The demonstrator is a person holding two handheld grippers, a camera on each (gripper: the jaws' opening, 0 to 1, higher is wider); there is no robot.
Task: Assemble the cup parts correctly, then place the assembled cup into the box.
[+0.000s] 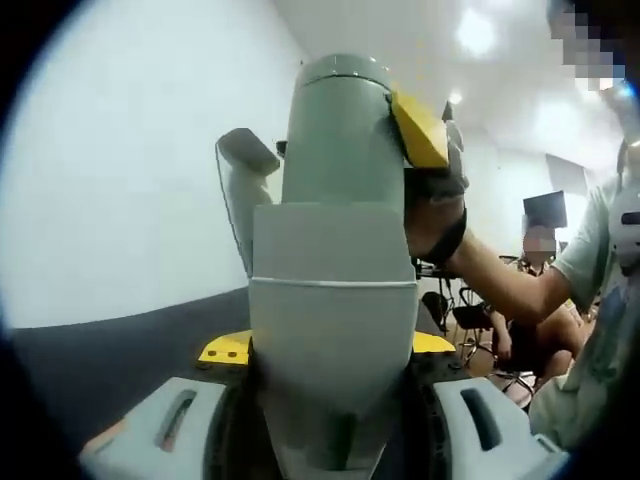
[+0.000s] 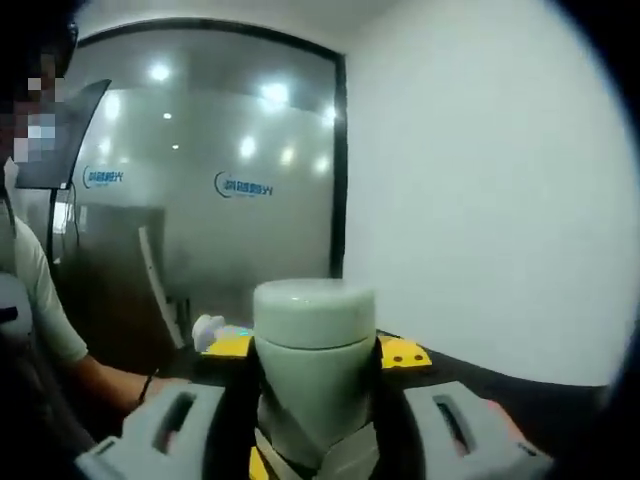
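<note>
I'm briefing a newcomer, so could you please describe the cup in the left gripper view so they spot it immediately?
Look straight up from the left gripper at the bottom. The tall grey-green cup stands between its pads, a thin pale seam ringing its middle. The right gripper's yellow-tipped finger clamps its rounded top.

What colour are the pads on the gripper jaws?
Yellow. The pads show best in the left gripper view, against the grey-green cup.

Grey-green cup [image 1: 333,260] upright, lid [image 2: 314,312] on, held aloft

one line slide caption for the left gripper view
Left gripper holds the grey-green cup upright while the right gripper clamps its top.
</note>
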